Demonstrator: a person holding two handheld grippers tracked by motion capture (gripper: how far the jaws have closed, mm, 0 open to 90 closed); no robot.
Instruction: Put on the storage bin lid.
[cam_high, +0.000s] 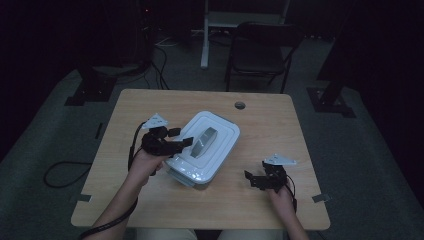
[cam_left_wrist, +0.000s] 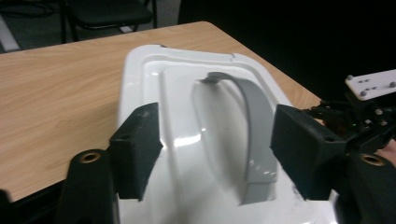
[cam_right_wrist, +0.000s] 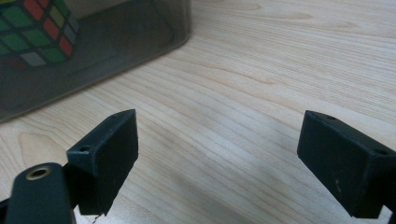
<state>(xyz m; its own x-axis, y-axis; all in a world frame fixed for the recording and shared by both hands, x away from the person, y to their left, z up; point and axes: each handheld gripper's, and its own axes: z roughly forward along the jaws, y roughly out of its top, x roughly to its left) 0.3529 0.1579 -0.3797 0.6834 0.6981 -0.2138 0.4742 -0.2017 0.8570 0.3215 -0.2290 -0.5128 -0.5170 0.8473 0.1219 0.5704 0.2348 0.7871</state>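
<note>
Both grippers' jaws spread, empty; puzzle cube (cam_right_wrist: 39, 29) cut off, dim behind translucent box wall (cam_right_wrist: 116, 44).

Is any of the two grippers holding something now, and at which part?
Nothing is held. The left gripper is open over the white lid, jaws on either side of its grey handle. The right gripper is open above the table.
</note>
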